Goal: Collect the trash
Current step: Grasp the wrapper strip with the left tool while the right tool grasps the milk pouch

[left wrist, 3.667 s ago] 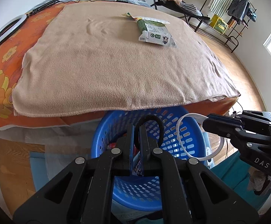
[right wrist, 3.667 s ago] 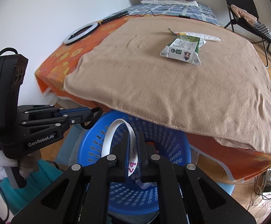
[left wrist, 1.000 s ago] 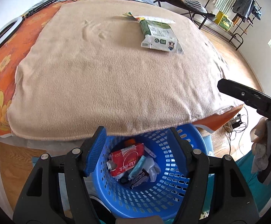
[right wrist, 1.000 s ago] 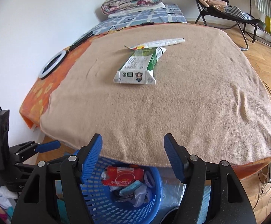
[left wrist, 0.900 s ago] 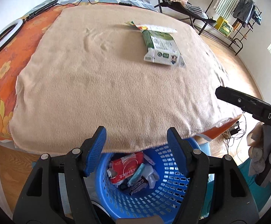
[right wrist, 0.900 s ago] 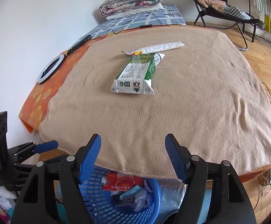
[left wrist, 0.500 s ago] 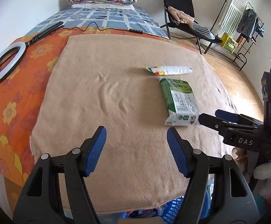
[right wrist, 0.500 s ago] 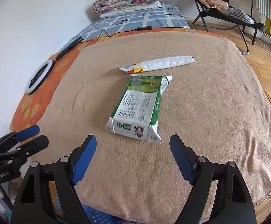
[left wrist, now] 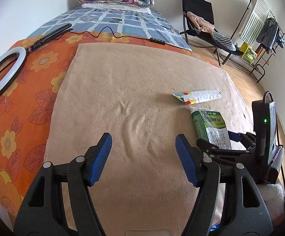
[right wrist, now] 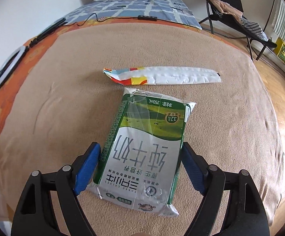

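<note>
While the left gripper [left wrist: 143, 158] hangs spread over bare blanket [left wrist: 138, 98], the right gripper [right wrist: 139, 165] has its fingers released, straddling the milk carton [right wrist: 146, 149], wrapper [right wrist: 162, 76] just beyond.

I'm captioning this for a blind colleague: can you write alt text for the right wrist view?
The open right gripper straddles a flattened green-and-white milk carton lying on a tan blanket, jaws not yet closed. A long white wrapper lies just beyond.

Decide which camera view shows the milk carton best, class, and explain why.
The right wrist view: the milk carton lies whole and close between the open right gripper. The left wrist view shows the carton small, partly behind that gripper.
</note>
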A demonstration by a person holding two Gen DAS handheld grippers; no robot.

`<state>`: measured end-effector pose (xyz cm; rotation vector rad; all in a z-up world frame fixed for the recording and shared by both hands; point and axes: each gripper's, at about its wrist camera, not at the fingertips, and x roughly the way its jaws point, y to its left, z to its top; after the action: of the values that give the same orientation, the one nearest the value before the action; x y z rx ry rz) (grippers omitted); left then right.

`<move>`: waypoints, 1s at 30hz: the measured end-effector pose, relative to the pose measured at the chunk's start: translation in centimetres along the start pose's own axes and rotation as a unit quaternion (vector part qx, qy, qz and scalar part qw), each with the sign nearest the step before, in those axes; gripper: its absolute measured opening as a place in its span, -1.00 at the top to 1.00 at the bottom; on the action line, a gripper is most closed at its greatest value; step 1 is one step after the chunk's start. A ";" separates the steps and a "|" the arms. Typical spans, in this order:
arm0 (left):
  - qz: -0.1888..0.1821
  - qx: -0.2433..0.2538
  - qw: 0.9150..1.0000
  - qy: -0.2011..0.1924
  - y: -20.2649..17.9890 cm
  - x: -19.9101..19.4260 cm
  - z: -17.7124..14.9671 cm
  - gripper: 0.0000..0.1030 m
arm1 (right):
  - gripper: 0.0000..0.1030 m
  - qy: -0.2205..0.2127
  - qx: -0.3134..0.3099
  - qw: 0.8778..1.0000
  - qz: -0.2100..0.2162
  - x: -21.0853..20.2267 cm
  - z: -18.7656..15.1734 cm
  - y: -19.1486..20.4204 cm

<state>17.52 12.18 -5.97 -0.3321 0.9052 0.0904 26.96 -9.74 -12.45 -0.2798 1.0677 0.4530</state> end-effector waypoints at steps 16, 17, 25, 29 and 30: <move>-0.057 0.132 0.989 0.034 -10.9 9.6 6.7 -0.34 | -0.59 0.041 0.019 0.998 0.034 0.0 -0.2 -9.4; -0.058 0.138 0.988 0.041 -11.5 10.5 7.0 -0.34 | -0.59 0.046 0.016 0.998 0.032 0.1 -0.4 -9.9; -0.037 0.237 0.967 0.090 -16.9 16.9 6.9 -0.34 | -0.59 0.054 0.071 0.995 0.054 0.8 -1.3 -15.5; -0.020 0.267 0.958 0.103 -17.7 19.2 7.1 -0.34 | -0.59 0.045 0.082 0.993 0.071 0.0 -1.3 -17.1; -0.016 0.267 0.958 0.107 -17.7 19.7 7.2 -0.34 | -0.59 0.041 0.085 0.993 0.074 -0.3 -1.5 -17.6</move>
<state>38.89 -3.45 -12.97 0.1520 1.0984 -0.2236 34.23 -25.80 -12.85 -0.0696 1.2037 0.4829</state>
